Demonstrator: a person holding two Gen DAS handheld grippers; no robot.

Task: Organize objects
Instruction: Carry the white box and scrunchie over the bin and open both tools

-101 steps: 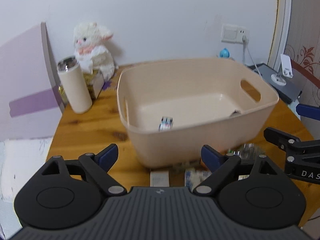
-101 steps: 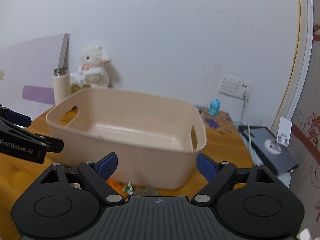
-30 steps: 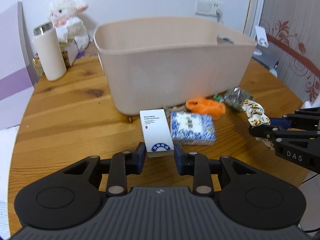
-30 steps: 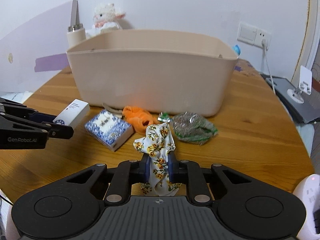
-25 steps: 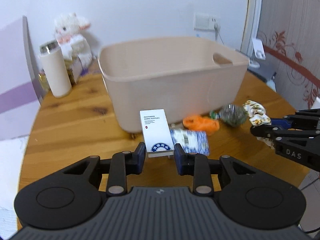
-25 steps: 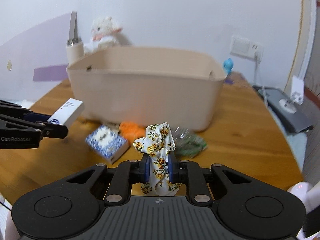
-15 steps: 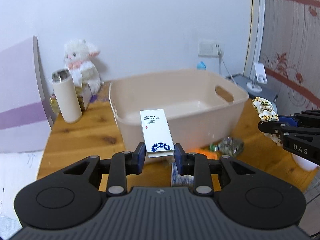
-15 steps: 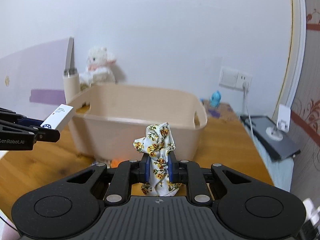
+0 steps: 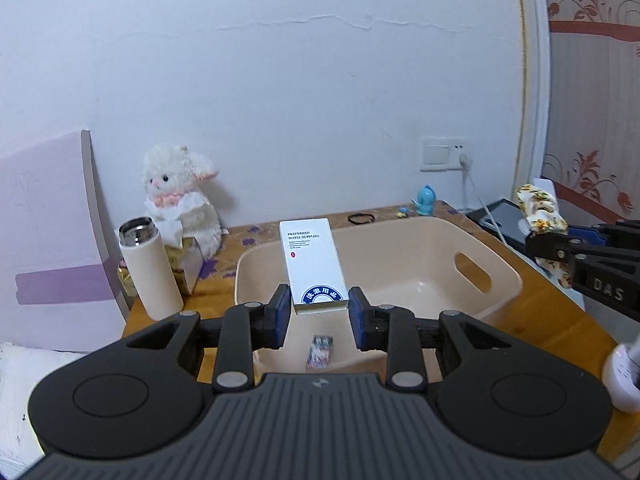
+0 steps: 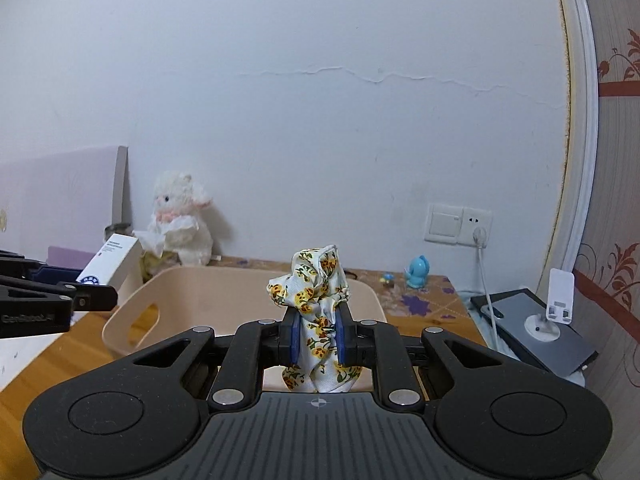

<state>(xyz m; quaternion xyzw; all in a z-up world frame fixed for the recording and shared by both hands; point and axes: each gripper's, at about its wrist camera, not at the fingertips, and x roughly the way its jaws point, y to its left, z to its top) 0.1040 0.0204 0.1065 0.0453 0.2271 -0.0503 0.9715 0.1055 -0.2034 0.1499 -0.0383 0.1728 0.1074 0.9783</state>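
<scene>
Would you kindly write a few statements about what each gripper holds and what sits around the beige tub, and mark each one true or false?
1. The left gripper holds a white box above the beige tub. True.
2. The right gripper is open. False: it is shut on a floral cloth.
3. The tub holds nothing. False: a small packet lies in it.
4. A white plush lamb sits by the wall. True.
5. The white thermos lies on its side. False: it stands upright.
</scene>
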